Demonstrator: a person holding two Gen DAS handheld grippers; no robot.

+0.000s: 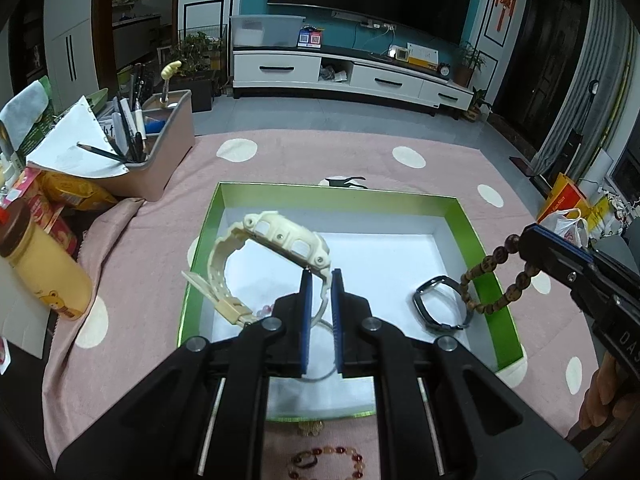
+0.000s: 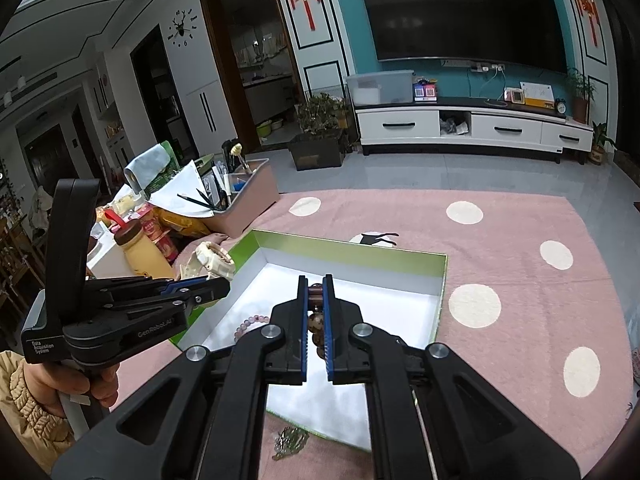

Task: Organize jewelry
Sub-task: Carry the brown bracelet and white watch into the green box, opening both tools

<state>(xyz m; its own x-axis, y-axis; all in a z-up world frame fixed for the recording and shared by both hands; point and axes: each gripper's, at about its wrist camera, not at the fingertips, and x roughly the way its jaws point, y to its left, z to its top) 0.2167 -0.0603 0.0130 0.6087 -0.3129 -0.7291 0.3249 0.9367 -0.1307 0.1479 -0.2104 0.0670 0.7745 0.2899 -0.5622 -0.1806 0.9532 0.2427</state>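
My left gripper (image 1: 320,276) jaws clamp a cream watch (image 1: 276,236) by its strap, and my right gripper (image 2: 315,282) jaws clamp a brown bead bracelet (image 1: 490,276), both above the green-walled box (image 1: 466,224).

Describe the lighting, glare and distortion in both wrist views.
Left wrist view: heavy fisheye bending with dark corners; dim, cool light; the cream watch and green box stay sharp. Right wrist view: same curved edges; ceiling lights glare as bright spots on the dark TV; the wooden bead bracelet close to the lens looks soft.
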